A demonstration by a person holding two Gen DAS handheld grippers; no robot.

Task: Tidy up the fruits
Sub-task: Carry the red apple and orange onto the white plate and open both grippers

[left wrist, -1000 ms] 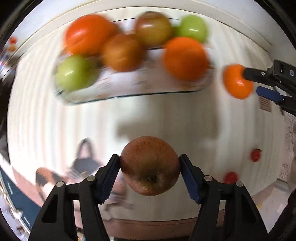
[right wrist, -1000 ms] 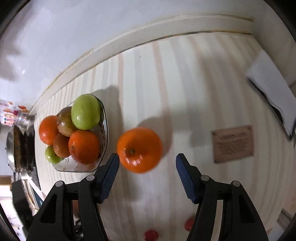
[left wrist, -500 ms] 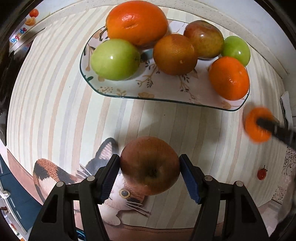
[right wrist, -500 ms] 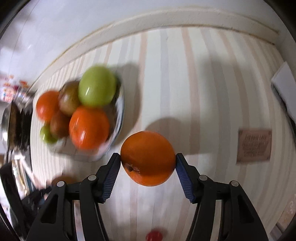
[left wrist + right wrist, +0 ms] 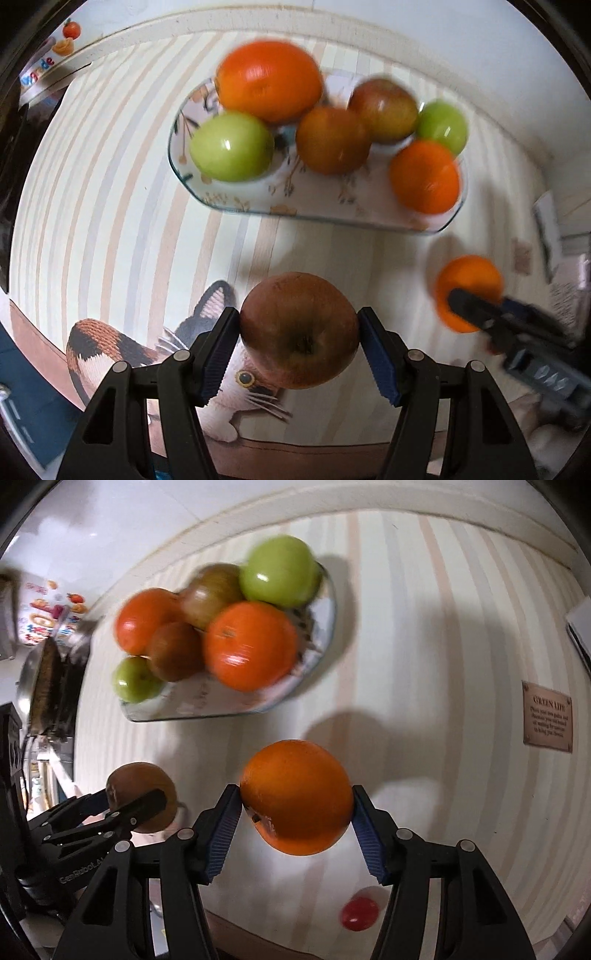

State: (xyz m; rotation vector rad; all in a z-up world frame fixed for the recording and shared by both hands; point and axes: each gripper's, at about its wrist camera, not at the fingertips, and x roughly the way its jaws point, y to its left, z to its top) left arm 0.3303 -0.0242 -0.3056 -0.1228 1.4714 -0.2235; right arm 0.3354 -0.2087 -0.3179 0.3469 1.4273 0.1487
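My left gripper [image 5: 299,339] is shut on a brownish-red apple [image 5: 299,328], held above the striped tablecloth. My right gripper [image 5: 295,805] is shut on an orange [image 5: 297,795], pads pressing both sides. Each gripper shows in the other's view: the orange [image 5: 469,280] at the right, the apple [image 5: 142,794] at the lower left. Ahead of both sits a glass plate [image 5: 317,206] [image 5: 221,705] with flower print holding several fruits: oranges, green apples and brownish apples.
A small red cherry tomato [image 5: 360,912] lies on the cloth below the right gripper. A brown label [image 5: 547,716] is sewn on at the right. A cat picture [image 5: 147,354] marks the cloth's near edge. The wall runs behind the plate.
The right gripper closed on the orange and carried it toward the plate. The left gripper, still holding the apple, shifted so the plate sits further right and ahead in its view.
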